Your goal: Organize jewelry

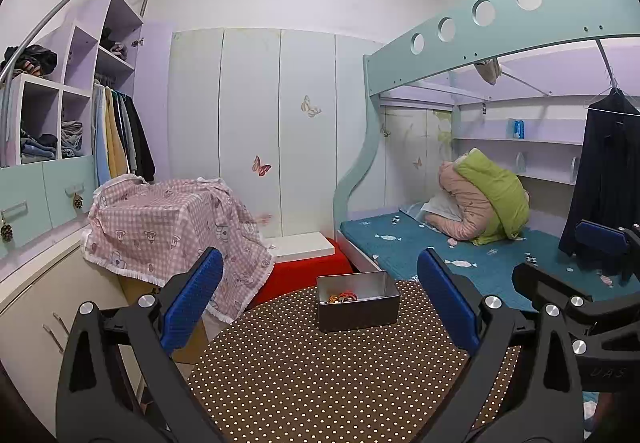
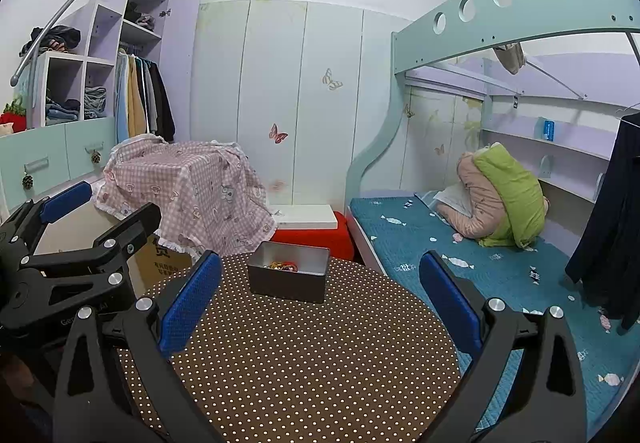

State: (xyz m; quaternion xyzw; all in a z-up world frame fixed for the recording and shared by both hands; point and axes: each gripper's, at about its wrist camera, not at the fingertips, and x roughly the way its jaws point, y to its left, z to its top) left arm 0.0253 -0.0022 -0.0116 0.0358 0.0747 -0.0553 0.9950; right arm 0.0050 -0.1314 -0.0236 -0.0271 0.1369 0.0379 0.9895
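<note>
A grey metal tin (image 1: 358,309) stands at the far side of a round table with a brown dotted cloth (image 1: 320,375). Colourful jewelry (image 1: 342,298) lies inside it, partly hidden by the tin's wall. My left gripper (image 1: 320,263) is open and empty, held above the table short of the tin. In the right wrist view the tin (image 2: 288,285) and jewelry (image 2: 282,265) sit just beyond my right gripper (image 2: 320,261), which is also open and empty. Each gripper shows in the other's view: the right gripper (image 1: 568,255) at the right edge, the left gripper (image 2: 108,207) at the left.
A box draped in pink checked cloth (image 1: 172,227) stands left of the table. Behind the table is a red stool (image 1: 304,271) topped by a white board. A bunk bed with a blue mattress (image 1: 460,251) runs along the right, with a dark coat (image 1: 604,167) hanging there.
</note>
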